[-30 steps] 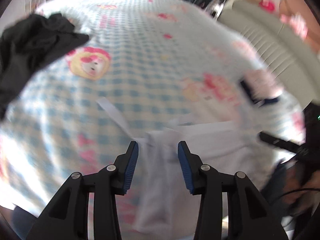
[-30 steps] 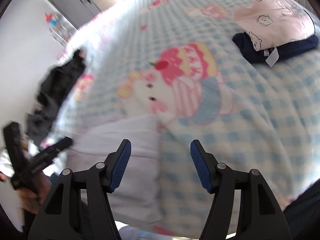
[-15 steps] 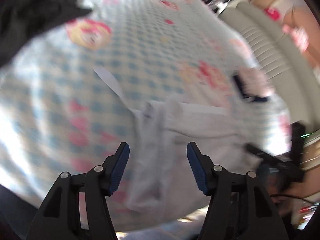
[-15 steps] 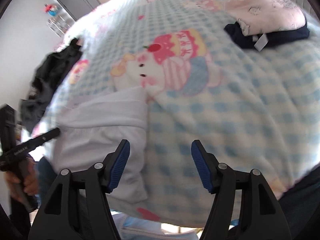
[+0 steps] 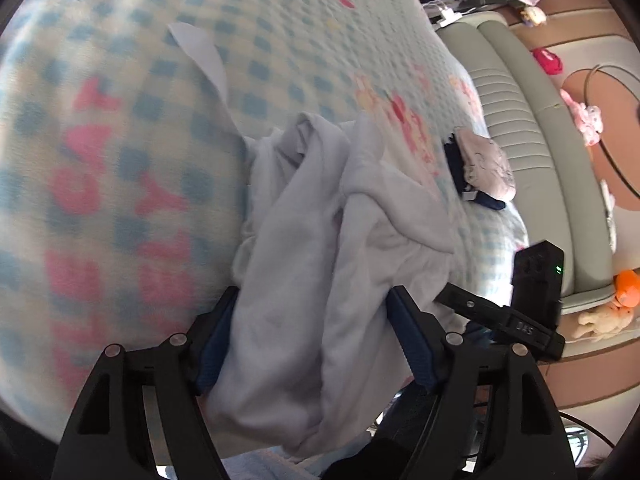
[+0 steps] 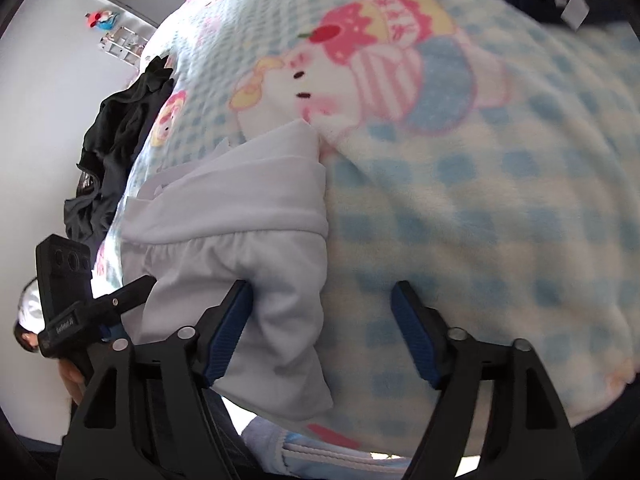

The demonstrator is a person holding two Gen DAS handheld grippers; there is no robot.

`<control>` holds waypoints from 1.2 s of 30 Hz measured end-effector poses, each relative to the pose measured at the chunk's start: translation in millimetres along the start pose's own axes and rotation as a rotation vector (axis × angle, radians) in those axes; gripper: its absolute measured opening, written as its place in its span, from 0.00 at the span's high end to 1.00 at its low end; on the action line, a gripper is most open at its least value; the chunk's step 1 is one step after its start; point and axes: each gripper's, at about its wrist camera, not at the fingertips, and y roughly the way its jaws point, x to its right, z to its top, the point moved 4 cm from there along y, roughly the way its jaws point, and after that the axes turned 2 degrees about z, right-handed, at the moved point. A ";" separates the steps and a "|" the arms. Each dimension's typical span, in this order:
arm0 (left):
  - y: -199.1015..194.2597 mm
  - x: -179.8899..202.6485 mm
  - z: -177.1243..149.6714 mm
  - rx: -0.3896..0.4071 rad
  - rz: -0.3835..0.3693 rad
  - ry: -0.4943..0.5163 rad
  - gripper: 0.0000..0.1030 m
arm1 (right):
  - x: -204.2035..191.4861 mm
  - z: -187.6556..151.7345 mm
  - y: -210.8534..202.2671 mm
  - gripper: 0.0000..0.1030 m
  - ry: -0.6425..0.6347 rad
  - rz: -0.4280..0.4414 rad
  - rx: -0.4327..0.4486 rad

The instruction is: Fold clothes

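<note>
While the left claw (image 5: 310, 344) spreads its jaws wider, the white garment (image 5: 320, 248) lies bunched between its blue pads (image 5: 412, 344) at the near edge of the bed, not yet pinched. It is thin, soft cloth, rumpled into deep folds, with a flat white strap (image 5: 202, 54) trailing away over the fleecy blue-checked blanket (image 5: 132, 152). A good pick here, I would say, takes one hem layer only, not the whole heap. Off to the right a folded pink-and-navy pile (image 5: 482, 170) sits near the ribbed headboard (image 5: 524, 128).

Seen from the right wrist, the right claw (image 6: 322, 330) is likewise opening, released, straddling the white garment's (image 6: 248, 216) smooth folded side edge and its gathered, frilly seam. Only the left pad (image 6: 228, 330) touches cloth; the right one hangs over the blanket (image 6: 500, 220). Shifting leftward should centre the corner. A crumpled black garment (image 6: 120, 140) lies farther left.
</note>
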 end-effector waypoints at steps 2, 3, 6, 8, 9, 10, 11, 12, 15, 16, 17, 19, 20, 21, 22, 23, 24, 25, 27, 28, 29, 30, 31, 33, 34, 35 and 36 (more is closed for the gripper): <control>3.6 4.5 -0.4 -0.004 -0.014 0.002 0.28 | -8.5 4.5 8.0 0.21 -0.050 -0.016 -0.019; 4.8 9.1 -1.0 -0.007 -0.021 0.015 0.31 | -14.6 6.9 11.3 0.21 -0.083 -0.028 -0.029; 12.5 15.5 -1.7 -0.013 -0.001 0.037 0.39 | -30.6 11.1 7.9 0.41 -0.140 0.005 -0.021; 19.4 15.5 -1.3 -0.011 0.028 0.036 0.44 | -34.0 13.1 6.7 0.42 -0.139 0.017 -0.002; 21.1 14.6 -0.9 -0.009 0.025 0.023 0.48 | -32.5 13.8 10.9 0.41 -0.128 0.018 -0.008; 20.5 16.4 -1.3 -0.006 0.036 0.031 0.50 | -29.3 14.2 17.7 0.39 -0.111 0.016 -0.022; 19.2 20.0 -2.2 -0.002 0.059 0.054 0.54 | -28.2 14.5 21.7 0.38 -0.102 0.018 -0.030; 17.9 23.5 -3.1 0.002 0.082 0.076 0.56 | -28.4 14.6 23.7 0.38 -0.099 0.021 -0.033; 14.9 31.4 -4.1 0.005 0.161 0.142 0.48 | -37.3 14.4 23.9 0.52 -0.142 0.032 -0.042; 14.8 28.3 -2.6 0.002 0.157 0.135 0.46 | -38.4 15.2 23.9 0.52 -0.156 0.029 -0.045; 14.8 22.7 -0.4 -0.004 0.136 0.113 0.41 | -37.5 16.3 24.7 0.49 -0.160 0.025 -0.046; 15.3 9.9 3.3 -0.014 0.085 0.062 0.39 | -28.8 19.1 29.1 0.44 -0.114 0.042 -0.052; 15.5 6.1 3.2 -0.016 0.069 0.047 0.39 | -25.7 19.5 30.6 0.43 -0.098 0.051 -0.051; 15.5 4.4 2.5 -0.017 0.062 0.041 0.40 | -22.7 19.8 32.0 0.43 -0.082 0.061 -0.050; 14.8 7.0 1.7 -0.017 0.065 0.048 0.43 | -22.1 19.0 31.3 0.44 -0.085 0.058 -0.046; 13.6 11.7 0.7 -0.016 0.073 0.063 0.55 | -25.1 18.0 30.3 0.49 -0.103 0.045 -0.037; 12.5 17.8 -0.7 -0.011 0.086 0.084 0.60 | -29.9 16.8 28.7 0.52 -0.128 0.031 -0.026; 10.6 24.2 -1.6 -0.001 0.099 0.110 0.62 | -33.5 15.8 26.3 0.58 -0.145 0.019 -0.014; 7.1 32.6 -0.6 0.009 0.098 0.121 0.69 | -36.3 15.3 17.2 0.70 -0.144 0.025 0.013; 4.9 35.7 0.8 0.013 0.088 0.116 0.70 | -37.4 15.6 11.0 0.76 -0.139 0.037 0.027; 2.7 40.4 3.0 0.021 0.079 0.117 0.71 | -38.4 16.2 4.2 0.79 -0.132 0.054 0.040; 0.6 46.1 5.6 0.032 0.072 0.122 0.72 | -41.1 16.6 -3.9 0.79 -0.132 0.067 0.055; -1.7 54.5 7.4 0.043 0.065 0.137 0.72 | -46.3 16.5 -12.9 0.79 -0.146 0.076 0.075; -5.2 76.9 11.1 0.066 0.044 0.177 0.72 | -58.4 15.7 -37.6 0.79 -0.208 0.065 0.138; -6.1 87.6 12.9 0.073 0.033 0.194 0.72 | -61.8 16.6 -48.9 0.79 -0.231 0.042 0.166; -4.3 98.6 15.8 0.074 0.024 0.214 0.72 | -62.7 18.1 -57.2 0.79 -0.242 0.021 0.184; -1.1 110.5 19.5 0.072 0.017 0.237 0.72 | -59.7 21.9 -66.2 0.79 -0.236 0.004 0.200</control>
